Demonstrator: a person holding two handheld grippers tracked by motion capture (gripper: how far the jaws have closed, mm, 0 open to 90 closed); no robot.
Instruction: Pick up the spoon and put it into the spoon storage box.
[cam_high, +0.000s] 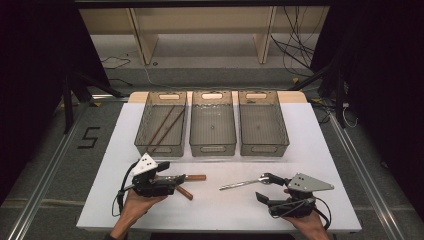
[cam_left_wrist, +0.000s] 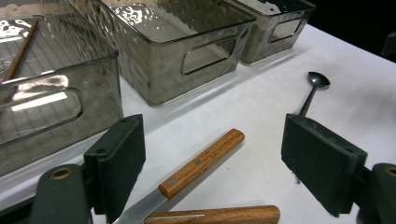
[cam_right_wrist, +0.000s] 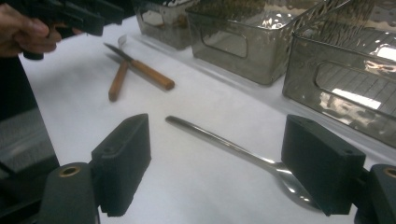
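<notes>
Wide-open left gripper (cam_left_wrist: 212, 170) fingers straddle the wooden-handled knife (cam_left_wrist: 201, 163); wide-open right gripper (cam_right_wrist: 217, 165) fingers straddle the spoon (cam_right_wrist: 233, 149).

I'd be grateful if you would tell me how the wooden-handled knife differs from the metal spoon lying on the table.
The wooden-handled knife has a brown wooden grip with rivets and a flat blade; the metal spoon is all shiny metal with a rounded bowl. The knife lies between the left gripper's open jaws and crosses a second wooden-handled utensil; the spoon lies alone between the right gripper's open jaws. Both rest flat on the white table, ungripped.
</notes>
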